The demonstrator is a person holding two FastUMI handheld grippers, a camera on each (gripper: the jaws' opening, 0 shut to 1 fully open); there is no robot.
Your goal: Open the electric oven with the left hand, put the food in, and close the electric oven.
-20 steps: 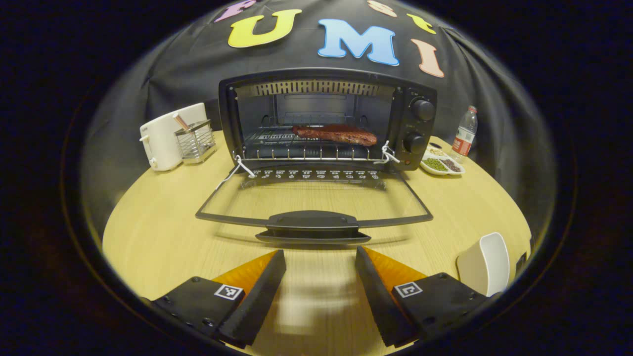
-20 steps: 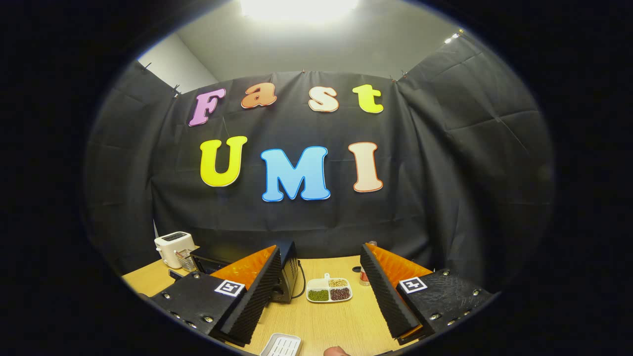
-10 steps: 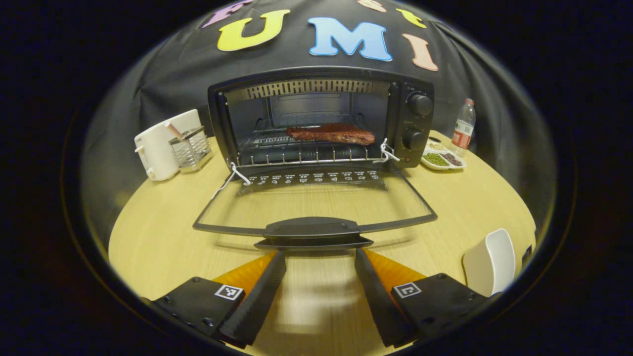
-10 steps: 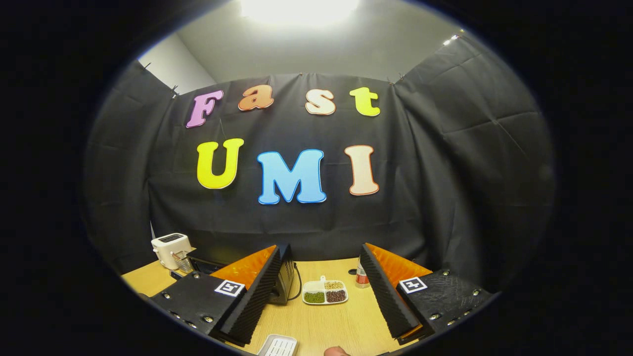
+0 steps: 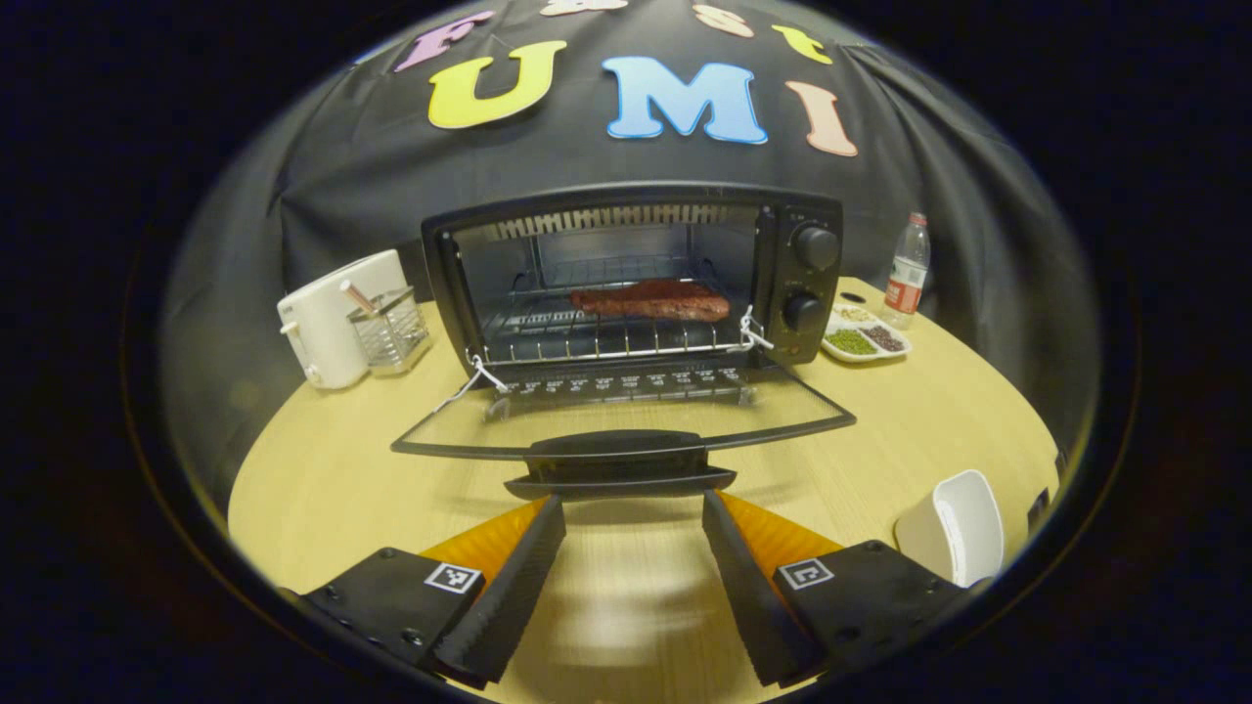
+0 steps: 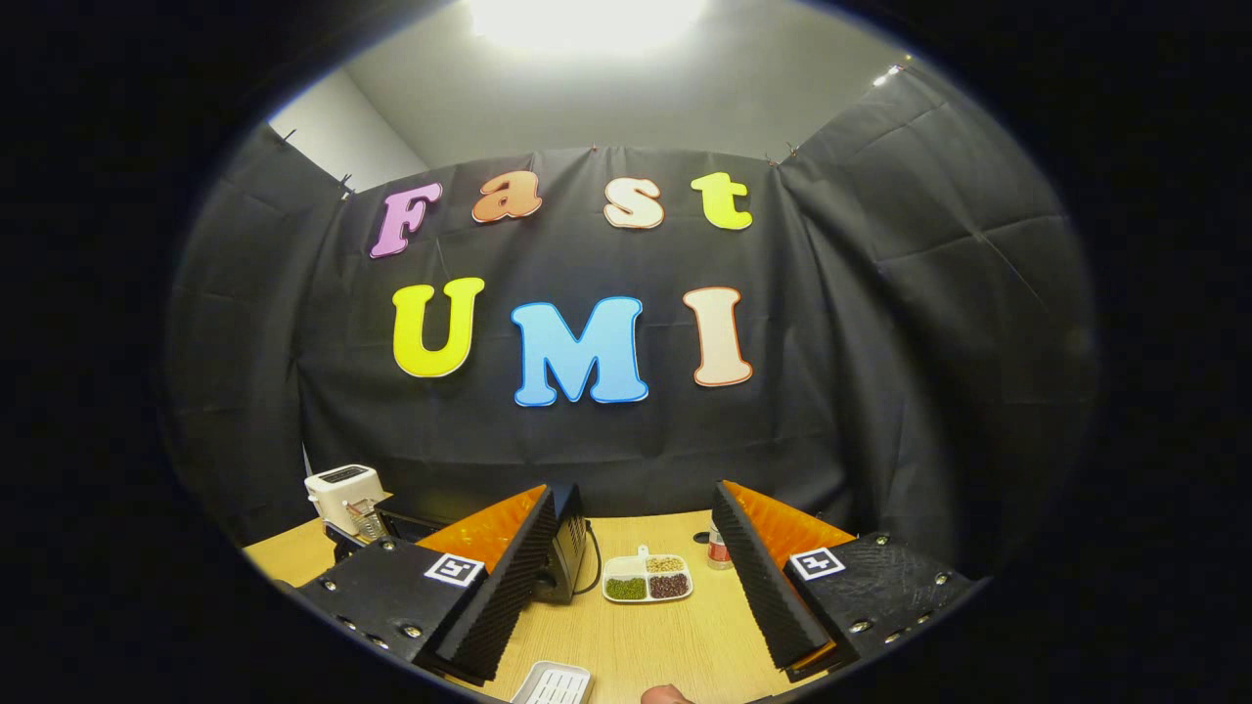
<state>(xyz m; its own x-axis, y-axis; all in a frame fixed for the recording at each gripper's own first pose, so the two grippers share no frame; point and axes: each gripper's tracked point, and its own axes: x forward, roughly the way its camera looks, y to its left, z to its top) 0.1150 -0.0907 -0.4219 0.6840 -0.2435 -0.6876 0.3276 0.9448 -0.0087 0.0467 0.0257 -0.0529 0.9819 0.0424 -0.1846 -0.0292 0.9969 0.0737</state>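
In the left gripper view a black electric oven (image 5: 636,274) stands on the round wooden table with its glass door (image 5: 626,416) folded down flat. A dark red slab of meat (image 5: 650,299) lies on the wire rack inside. The door's black handle (image 5: 618,458) sits just beyond the tips of my left gripper (image 5: 626,504), which is open and holds nothing. My right gripper (image 6: 631,504) is open and empty too, raised and pointing at the booth wall. Behind its left finger shows the oven's right side (image 6: 565,557).
A white toaster (image 5: 328,318) and a wire holder (image 5: 388,318) stand left of the oven. A divided dish of beans (image 5: 866,339) and a water bottle (image 5: 907,269) are to its right. A white dish (image 5: 954,528) sits near the table's right front edge.
The left gripper has crept toward the door handle and tilted lower, so the oven sits lower in its view. The right gripper has barely shifted.
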